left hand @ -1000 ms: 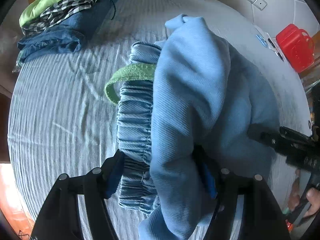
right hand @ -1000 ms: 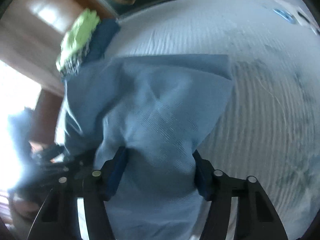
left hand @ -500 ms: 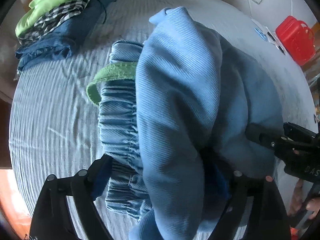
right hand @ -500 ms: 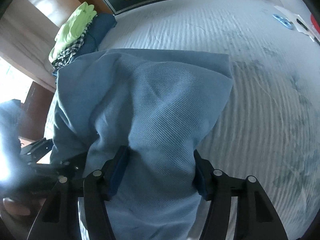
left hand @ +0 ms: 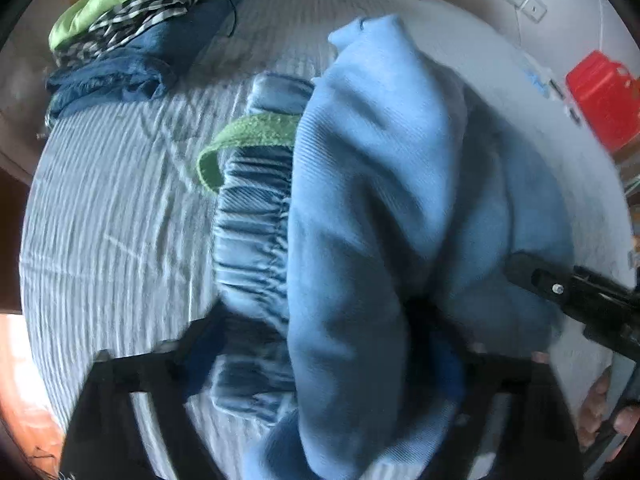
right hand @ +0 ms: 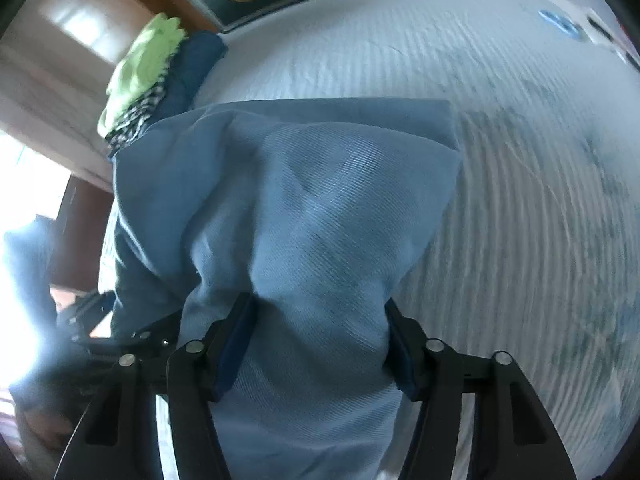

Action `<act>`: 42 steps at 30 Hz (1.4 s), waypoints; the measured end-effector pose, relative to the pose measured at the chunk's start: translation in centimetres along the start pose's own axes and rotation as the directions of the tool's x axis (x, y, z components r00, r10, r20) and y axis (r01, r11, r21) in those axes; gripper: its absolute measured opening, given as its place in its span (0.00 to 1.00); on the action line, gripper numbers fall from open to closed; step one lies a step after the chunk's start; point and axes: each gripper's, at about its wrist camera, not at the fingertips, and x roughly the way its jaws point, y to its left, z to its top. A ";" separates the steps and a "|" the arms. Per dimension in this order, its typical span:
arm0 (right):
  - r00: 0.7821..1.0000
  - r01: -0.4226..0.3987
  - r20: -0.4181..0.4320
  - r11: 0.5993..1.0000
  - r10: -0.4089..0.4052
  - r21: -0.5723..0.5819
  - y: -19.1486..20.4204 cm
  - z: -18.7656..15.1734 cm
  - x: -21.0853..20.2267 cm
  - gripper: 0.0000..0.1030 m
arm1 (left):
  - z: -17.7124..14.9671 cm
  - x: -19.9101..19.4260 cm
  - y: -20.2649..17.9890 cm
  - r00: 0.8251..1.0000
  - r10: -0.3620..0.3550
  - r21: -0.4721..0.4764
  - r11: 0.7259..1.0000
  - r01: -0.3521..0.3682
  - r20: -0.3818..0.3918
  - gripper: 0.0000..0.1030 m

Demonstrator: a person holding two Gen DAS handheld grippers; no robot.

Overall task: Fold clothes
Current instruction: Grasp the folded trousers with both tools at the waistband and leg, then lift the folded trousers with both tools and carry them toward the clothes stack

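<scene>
**Both grippers pinch the blue pants**

Your right gripper (right hand: pixel 320 344) has its jaws pressed on a thick bunch of the blue pants (right hand: pixel 312 208). Your left gripper (left hand: pixel 320 364) pinches the same pants near the gathered waistband (left hand: pixel 252 240); that view is blurry. The pants hang bunched over the striped bed (right hand: pixel 520 200). They look soft, floppy and light, so they will sag and slip. Hold them at the edges or the waistband, not the loose middle. A green strap (left hand: pixel 248 136) peeks out at 10 o'clock. A pile of clothes (left hand: pixel 136 28) sits at 11 o'clock, well apart.
</scene>
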 end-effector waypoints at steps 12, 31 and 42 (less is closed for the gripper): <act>1.000 0.005 -0.019 1.000 -0.005 -0.018 0.2 -0.4 0.4 0.41 | 0.0 -0.2 0.5 0.999 -0.029 -0.036 0.999 0.028 -0.019 0.64; 0.994 -0.100 0.047 0.993 0.103 -0.065 2.1 -1.4 -2.8 0.24 | -1.2 -7.0 0.0 0.988 -0.014 0.063 0.998 0.005 0.155 0.40; 0.959 -0.206 0.128 0.935 0.251 -0.289 7.8 -0.5 -9.6 0.24 | -1.9 -16.2 1.6 0.949 0.062 -0.032 0.998 -0.055 0.309 0.40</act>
